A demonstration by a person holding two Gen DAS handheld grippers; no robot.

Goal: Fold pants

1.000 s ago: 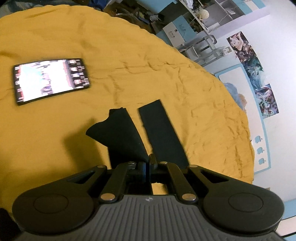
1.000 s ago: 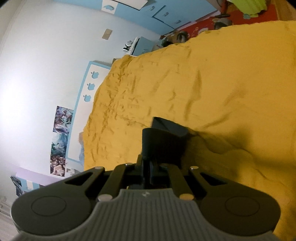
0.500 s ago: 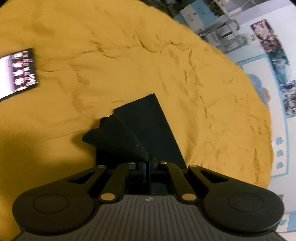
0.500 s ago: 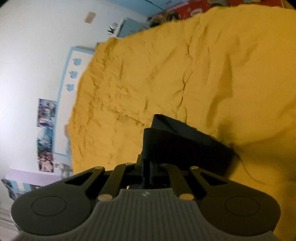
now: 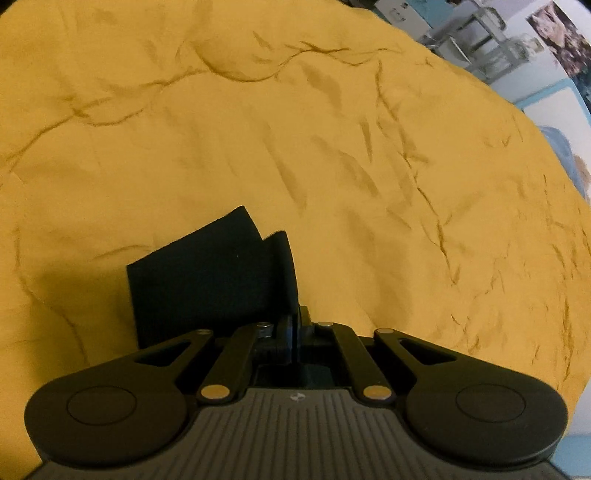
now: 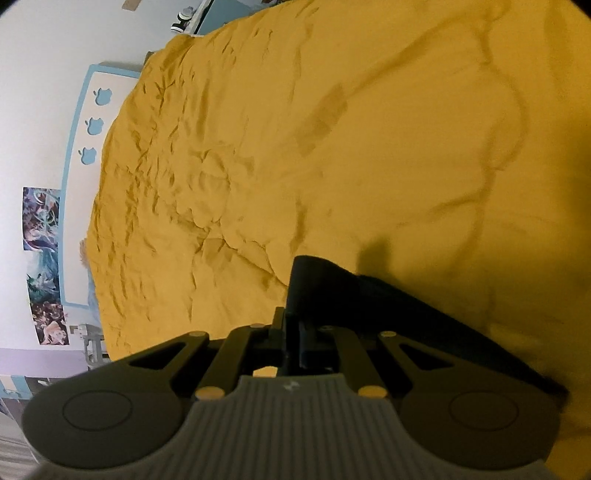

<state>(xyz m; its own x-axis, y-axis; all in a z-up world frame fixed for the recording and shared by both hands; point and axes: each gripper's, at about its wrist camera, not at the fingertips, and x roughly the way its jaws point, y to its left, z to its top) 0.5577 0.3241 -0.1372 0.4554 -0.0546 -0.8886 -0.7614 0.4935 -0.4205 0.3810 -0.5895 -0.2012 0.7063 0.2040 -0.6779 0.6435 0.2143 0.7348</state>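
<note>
A wrinkled yellow bedspread (image 5: 332, 147) fills both wrist views, with posters (image 6: 42, 258) and a blue-framed panel with apple cutouts (image 6: 83, 147) on the white wall past its edge; pale blue furniture (image 5: 480, 22) stands beyond the bed. Both tools hover low over the cover. The left gripper (image 5: 294, 325) is pinched tight on a corner of the black pants (image 5: 210, 280) — cloth bunched and spreading to its left. The right gripper (image 6: 291, 332) is likewise clamped on the pants (image 6: 369, 306), whose dark band trails lengthwise back to the lower right, resting on the bedspread.
</note>
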